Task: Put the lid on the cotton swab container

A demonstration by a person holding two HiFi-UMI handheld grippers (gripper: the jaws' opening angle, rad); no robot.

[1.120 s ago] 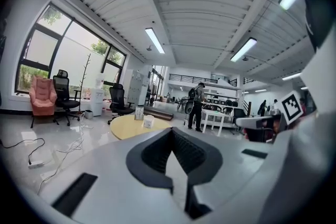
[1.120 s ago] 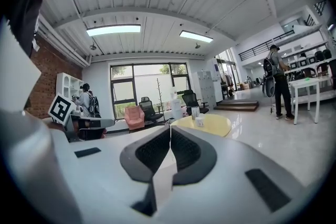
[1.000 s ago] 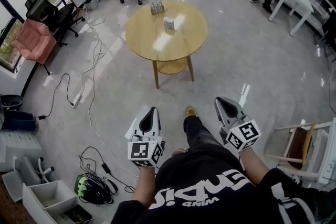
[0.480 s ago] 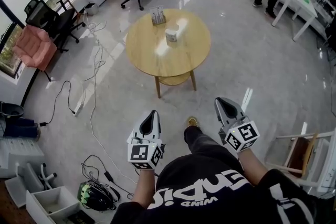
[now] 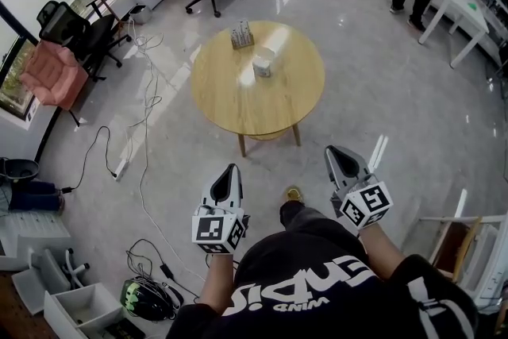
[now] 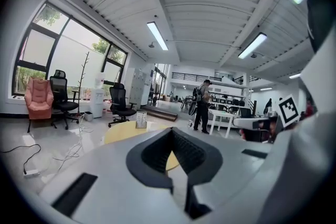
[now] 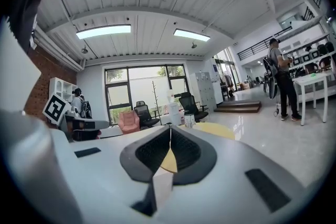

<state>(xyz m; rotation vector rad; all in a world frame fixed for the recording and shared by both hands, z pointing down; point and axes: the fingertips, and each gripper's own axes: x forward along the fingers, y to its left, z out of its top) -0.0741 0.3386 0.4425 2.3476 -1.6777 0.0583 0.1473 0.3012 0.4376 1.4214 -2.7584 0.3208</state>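
Head view shows the person standing on the glossy floor (image 5: pixel 381 107), well apart from the round wooden tabletop (image 5: pixel 230 91) ahead. The left tool (image 5: pixel 231 169) and the right tool (image 5: pixel 333 152) are held low and close to the body, both pointing toward that tabletop. In the left gripper view, the left tool's dark pads (image 6: pixel 155 152) are pressed together with nothing between them, and only the yellow tabletop shows beyond. The right gripper view shows the same for the right tool: jaws together and empty.

A small pale pot near the middle of the tabletop is probably the cotton swab container (image 5: pixel 262 64). It is too small to tell whether it stands open, and the lid cannot be picked out anywhere. Beyond it, near the far edge, stands a small rack (image 5: pixel 242 36) holding some upright items.

Judged from this, the task proper has not begun, since nothing is held and neither tool is near the tabletop. What remains is everything: getting close, finding the lid, gripping it, and seating it on the container, likely with the other tool steadying the pot.
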